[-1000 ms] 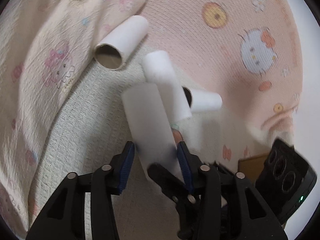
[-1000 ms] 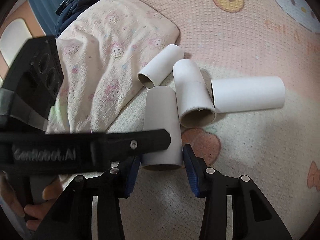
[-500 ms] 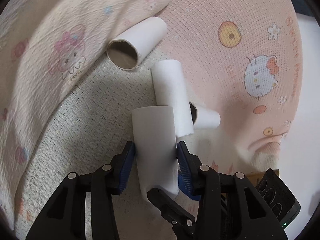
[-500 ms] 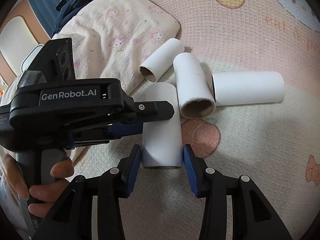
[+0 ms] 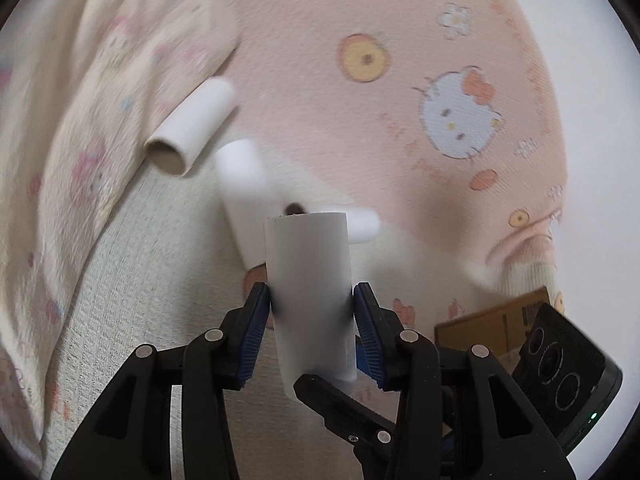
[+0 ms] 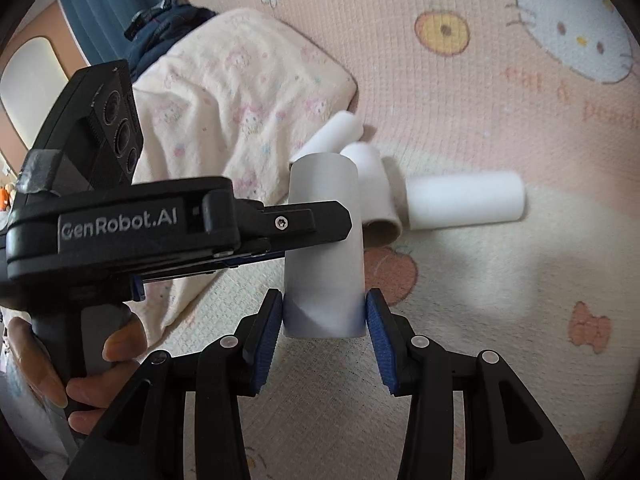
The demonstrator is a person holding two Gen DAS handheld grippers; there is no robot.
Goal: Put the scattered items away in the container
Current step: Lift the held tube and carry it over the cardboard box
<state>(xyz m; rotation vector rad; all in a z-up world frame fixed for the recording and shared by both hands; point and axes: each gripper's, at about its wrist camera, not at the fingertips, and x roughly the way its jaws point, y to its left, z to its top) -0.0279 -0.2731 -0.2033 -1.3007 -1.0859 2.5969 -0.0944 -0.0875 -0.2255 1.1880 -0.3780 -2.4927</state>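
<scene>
Fingers of both the left gripper (image 5: 310, 312) and the right gripper (image 6: 324, 314) clamp one cardboard tube (image 5: 308, 288), the left's having just closed on it. It hangs above the blanket (image 6: 500, 280), near three loose tubes (image 6: 464, 202). Advice: release one grip before carrying toward the cardboard box (image 5: 492, 326).

A pink cartoon-print bed cover (image 6: 460, 92) carries a cream patterned blanket (image 6: 240, 92) and three white cardboard tubes (image 6: 464, 202) lying close together beside the blanket's edge.
</scene>
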